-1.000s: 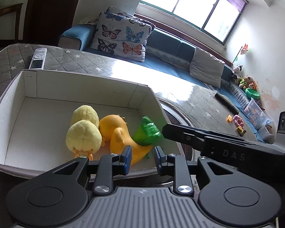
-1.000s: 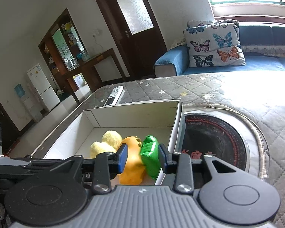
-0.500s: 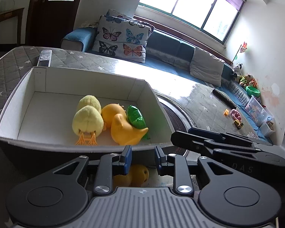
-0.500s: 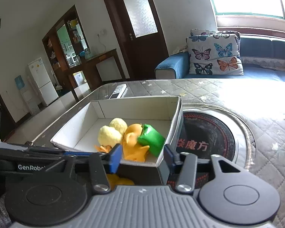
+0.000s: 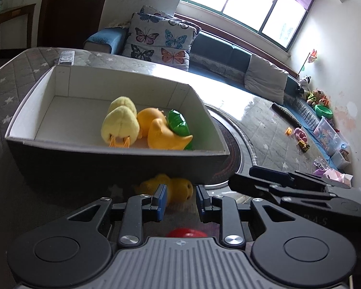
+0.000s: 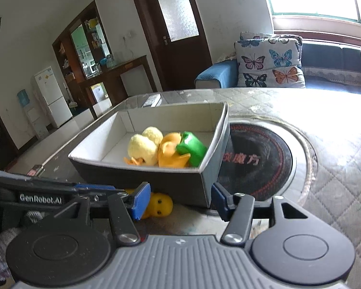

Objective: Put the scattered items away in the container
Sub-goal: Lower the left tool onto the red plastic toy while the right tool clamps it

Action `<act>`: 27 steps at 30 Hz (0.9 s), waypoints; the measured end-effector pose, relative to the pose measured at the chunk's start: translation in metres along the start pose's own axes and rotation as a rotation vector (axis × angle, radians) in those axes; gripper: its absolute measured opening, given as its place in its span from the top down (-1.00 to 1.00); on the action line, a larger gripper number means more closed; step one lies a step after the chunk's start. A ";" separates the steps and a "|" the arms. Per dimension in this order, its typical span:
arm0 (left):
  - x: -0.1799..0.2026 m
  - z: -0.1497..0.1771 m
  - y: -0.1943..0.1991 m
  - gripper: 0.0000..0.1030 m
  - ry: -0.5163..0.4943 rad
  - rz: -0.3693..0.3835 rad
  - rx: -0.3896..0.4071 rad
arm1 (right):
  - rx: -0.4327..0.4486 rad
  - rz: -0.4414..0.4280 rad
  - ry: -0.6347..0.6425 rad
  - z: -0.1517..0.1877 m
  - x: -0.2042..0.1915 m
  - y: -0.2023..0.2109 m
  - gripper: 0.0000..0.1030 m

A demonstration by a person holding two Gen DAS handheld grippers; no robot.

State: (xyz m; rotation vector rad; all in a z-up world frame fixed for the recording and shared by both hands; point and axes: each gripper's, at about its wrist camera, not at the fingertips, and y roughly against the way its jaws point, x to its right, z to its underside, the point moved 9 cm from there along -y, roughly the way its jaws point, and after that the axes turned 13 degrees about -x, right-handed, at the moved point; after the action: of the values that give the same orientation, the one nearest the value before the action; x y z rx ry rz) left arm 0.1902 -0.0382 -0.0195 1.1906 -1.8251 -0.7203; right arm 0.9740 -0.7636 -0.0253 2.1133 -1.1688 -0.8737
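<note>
Container (image 5: 113, 159), a white-lined box with dark outer walls, was seen standing on the quilted table (image 5: 264, 130), already holding two pale plush chicks (image 5: 120, 125), an orange duck (image 5: 161, 132) and a green wrapped piece (image 5: 178, 122). One yellow duck toy (image 5: 178, 189) was found outside it, lying on the table against the foot of the near wall. From the left tool (image 5: 179, 198) the toy lay at about 12 o'clock, just beyond the tips and partly between them; from the right tool (image 6: 180, 198) it lay towards 10 o'clock, beside the left blue pad. The left tool was therefore judged the nearer and better aligned. Both tools were seen released, with nothing held, the right one gaping wider. The toy's long axis appeared to run across the left tool's line, though this could not be settled, since its body was shadowed by the box and partly covered by a finger. A red object (image 5: 186, 233) was cut off behind the left tool's body and could not be identified.
</note>
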 end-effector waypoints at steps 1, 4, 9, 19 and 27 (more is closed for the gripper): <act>-0.001 0.002 0.000 0.45 0.002 -0.001 -0.003 | -0.006 0.001 0.004 0.004 -0.001 0.000 -0.11; -0.003 0.010 0.000 0.43 0.006 -0.002 -0.016 | -0.022 0.003 0.020 0.016 -0.005 -0.001 -0.11; -0.005 0.023 -0.002 0.43 0.015 0.005 -0.036 | -0.051 0.002 0.058 0.034 -0.015 -0.002 -0.13; -0.005 0.045 -0.009 0.42 0.025 0.031 -0.083 | -0.090 0.023 0.212 0.067 -0.049 -0.013 -0.31; -0.001 0.047 -0.015 0.40 0.023 0.041 -0.101 | -0.105 0.039 0.254 0.076 -0.061 -0.029 -0.29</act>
State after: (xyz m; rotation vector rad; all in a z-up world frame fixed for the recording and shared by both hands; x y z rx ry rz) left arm 0.1562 -0.0417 -0.0550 1.0880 -1.7684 -0.7636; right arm 0.9058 -0.7090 -0.0778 2.0398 -1.0067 -0.6140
